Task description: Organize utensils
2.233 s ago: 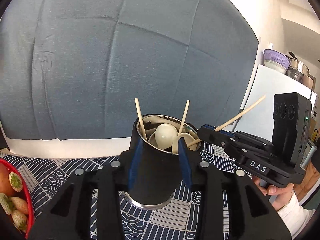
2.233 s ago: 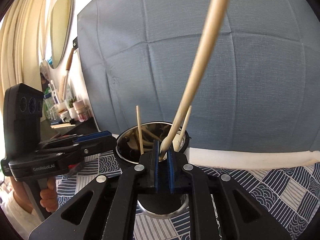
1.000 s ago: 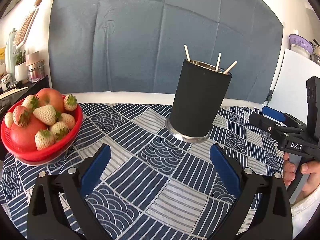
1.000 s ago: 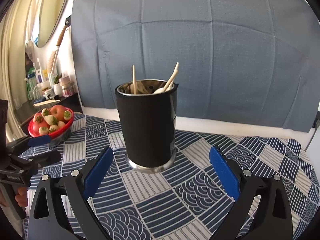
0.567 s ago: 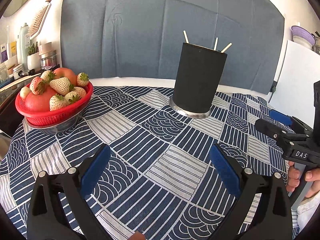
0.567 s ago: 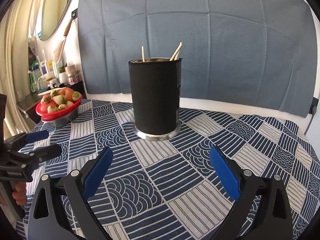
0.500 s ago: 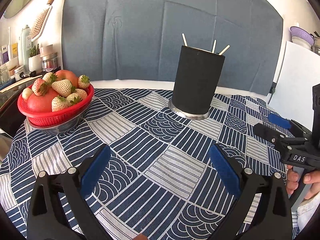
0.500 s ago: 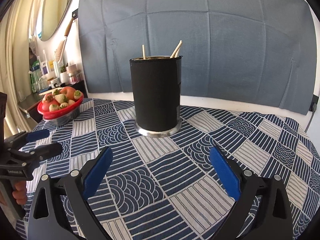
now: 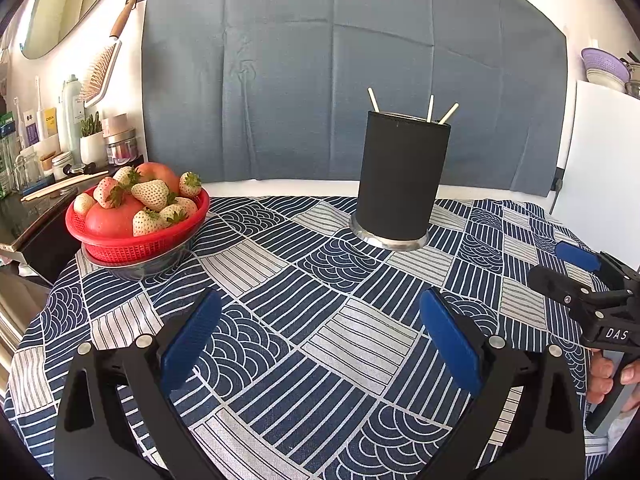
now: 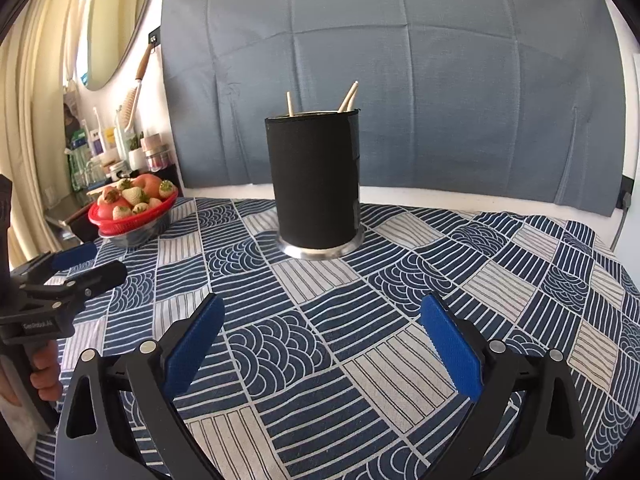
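A black utensil holder (image 9: 402, 180) (image 10: 316, 180) with a steel base stands upright toward the back of the table. Pale chopstick ends (image 9: 447, 114) (image 10: 349, 98) stick out of its top. My left gripper (image 9: 320, 332) is open and holds nothing, well back from the holder over the cloth. My right gripper (image 10: 320, 332) is open too, empty, and just as far from the holder. Each gripper shows in the other's view: the right gripper (image 9: 576, 268) at the right edge, the left gripper (image 10: 80, 268) at the left edge, both held by a hand.
A red basket (image 9: 136, 236) (image 10: 132, 216) of strawberries and an apple sits on the table's left side. A blue-and-white patterned tablecloth (image 9: 304, 320) covers the table. A side shelf (image 9: 48, 176) with bottles and jars stands at the left, a white board (image 9: 600, 160) at the right.
The right gripper let go of the chopstick into the holder and the left let go of the holder. Both opened and drew back from it toward the table's near side.
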`<state>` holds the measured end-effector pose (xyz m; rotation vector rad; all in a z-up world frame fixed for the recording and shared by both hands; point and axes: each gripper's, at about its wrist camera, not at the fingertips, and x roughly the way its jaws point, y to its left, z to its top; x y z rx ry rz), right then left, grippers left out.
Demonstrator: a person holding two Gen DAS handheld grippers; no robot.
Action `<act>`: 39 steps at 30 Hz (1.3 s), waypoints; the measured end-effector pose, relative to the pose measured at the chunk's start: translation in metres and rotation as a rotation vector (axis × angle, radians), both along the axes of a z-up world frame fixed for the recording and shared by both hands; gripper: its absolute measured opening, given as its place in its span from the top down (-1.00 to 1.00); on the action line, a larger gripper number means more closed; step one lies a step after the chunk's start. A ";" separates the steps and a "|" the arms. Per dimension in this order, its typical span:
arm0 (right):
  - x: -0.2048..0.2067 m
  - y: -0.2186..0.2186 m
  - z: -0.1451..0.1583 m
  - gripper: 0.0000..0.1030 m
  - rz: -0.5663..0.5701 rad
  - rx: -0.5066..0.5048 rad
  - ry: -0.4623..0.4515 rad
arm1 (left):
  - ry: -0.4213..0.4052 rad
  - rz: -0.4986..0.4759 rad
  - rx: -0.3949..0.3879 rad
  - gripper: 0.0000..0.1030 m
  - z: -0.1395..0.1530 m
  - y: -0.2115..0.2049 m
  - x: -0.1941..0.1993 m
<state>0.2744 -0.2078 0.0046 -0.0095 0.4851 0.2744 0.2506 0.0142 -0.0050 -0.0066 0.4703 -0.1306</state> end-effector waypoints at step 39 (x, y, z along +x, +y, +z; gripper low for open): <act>0.004 -0.004 -0.002 -0.85 -0.019 0.014 0.023 | -0.028 0.036 0.024 -0.89 0.002 -0.002 -0.004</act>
